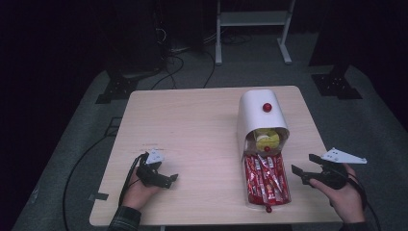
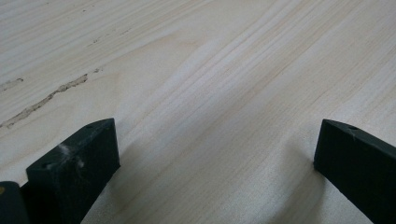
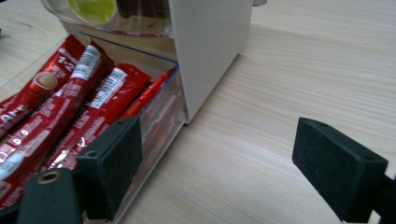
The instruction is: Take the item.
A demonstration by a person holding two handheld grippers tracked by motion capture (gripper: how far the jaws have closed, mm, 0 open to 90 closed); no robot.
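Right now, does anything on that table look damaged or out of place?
Only a rough, chipped scratch in the pale wooden tabletop near the left gripper. The clear pulled-out drawer of red sachets looks tidy.

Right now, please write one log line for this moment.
left claw: open, on table | right claw: open, beside drawer | red packets: in drawer

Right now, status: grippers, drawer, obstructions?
Left gripper open, empty, low over table. Right gripper open, empty, beside pulled-out clear drawer of red sachets. White cabinet behind it. Nothing between right gripper and drawer.
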